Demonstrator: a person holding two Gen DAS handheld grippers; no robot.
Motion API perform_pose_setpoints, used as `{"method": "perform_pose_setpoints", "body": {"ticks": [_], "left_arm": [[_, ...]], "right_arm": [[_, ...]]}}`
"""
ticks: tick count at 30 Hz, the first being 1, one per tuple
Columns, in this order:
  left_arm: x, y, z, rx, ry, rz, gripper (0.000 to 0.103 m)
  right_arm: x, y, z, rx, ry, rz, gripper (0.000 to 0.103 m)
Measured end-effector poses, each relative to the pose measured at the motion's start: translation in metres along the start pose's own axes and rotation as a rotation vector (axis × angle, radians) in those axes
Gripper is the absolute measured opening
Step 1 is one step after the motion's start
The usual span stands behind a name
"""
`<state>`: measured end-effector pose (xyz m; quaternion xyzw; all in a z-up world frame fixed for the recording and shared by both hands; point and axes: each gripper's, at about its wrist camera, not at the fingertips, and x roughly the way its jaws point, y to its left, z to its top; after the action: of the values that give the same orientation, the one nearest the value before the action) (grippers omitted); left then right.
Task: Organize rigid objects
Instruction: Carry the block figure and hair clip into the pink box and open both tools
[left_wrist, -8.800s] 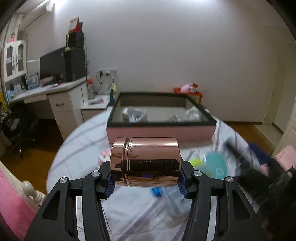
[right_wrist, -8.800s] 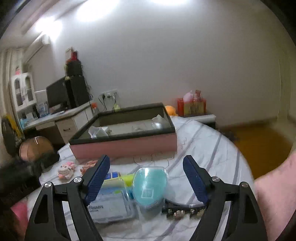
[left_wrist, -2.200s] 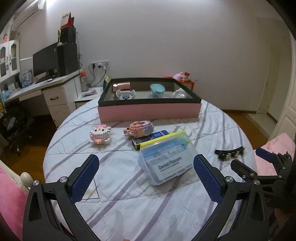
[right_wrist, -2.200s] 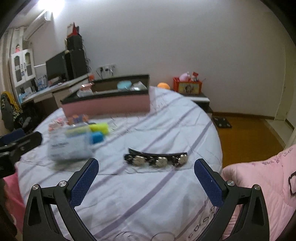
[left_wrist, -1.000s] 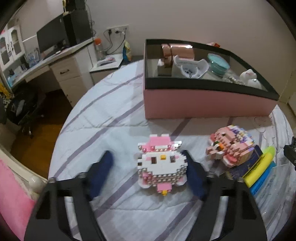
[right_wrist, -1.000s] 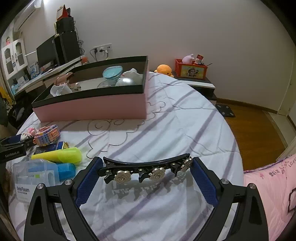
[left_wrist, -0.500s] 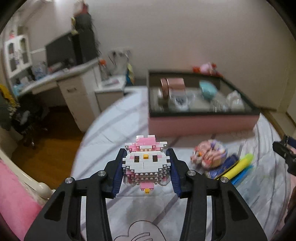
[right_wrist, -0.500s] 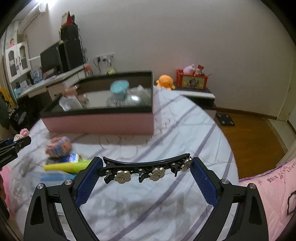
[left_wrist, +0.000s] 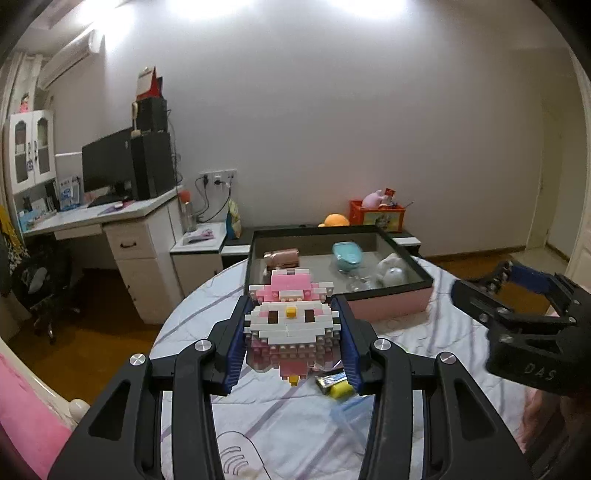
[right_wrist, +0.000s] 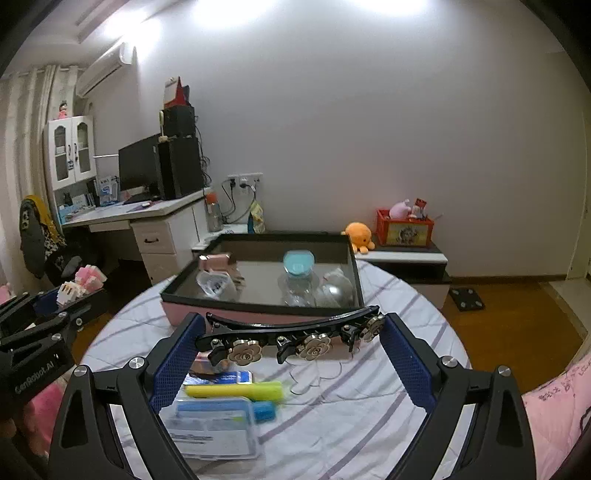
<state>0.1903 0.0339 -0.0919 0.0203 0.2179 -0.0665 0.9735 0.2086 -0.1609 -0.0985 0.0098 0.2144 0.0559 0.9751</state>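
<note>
Two items in your grip, both lifted off table. Left gripper (left_wrist: 291, 341) clamped on pink-white brick figure (left_wrist: 291, 325), pads pressing both sides. Right gripper (right_wrist: 291, 345) closed endwise on black hair clip (right_wrist: 291, 334), jaws wide. Pink tray (right_wrist: 258, 314) at table's far edge already holds copper tin (left_wrist: 282, 257), teal case (left_wrist: 347, 254), clear pieces. Left on table (right_wrist: 388, 391) near you: floss box (right_wrist: 214, 428), yellow marker (right_wrist: 232, 390), second brick figure, blue packet. Judged: roughly halfway.
</note>
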Motion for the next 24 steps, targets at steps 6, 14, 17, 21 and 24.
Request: {"method": "perform_pose_setpoints", "body": {"ticks": [6, 14, 17, 21, 24], "left_arm": [[-0.029, -0.009, 0.011, 0.007, -0.087, 0.014, 0.044], [-0.042, -0.014, 0.025, 0.017, -0.147, 0.032, 0.044], [-0.042, -0.014, 0.031, 0.028, -0.161, 0.046, 0.044], [-0.036, -0.015, 0.039, 0.036, -0.173, 0.050, 0.044], [-0.026, -0.014, 0.044, 0.042, -0.170, 0.054, 0.044]], "right_arm": [[-0.025, 0.008, 0.012, -0.003, -0.073, 0.014, 0.096], [-0.039, 0.012, 0.021, -0.006, -0.126, 0.018, 0.096], [-0.039, 0.012, 0.026, -0.009, -0.133, 0.022, 0.096], [-0.035, 0.011, 0.031, -0.014, -0.137, 0.024, 0.096], [-0.026, 0.009, 0.036, -0.017, -0.135, 0.023, 0.096]]}}
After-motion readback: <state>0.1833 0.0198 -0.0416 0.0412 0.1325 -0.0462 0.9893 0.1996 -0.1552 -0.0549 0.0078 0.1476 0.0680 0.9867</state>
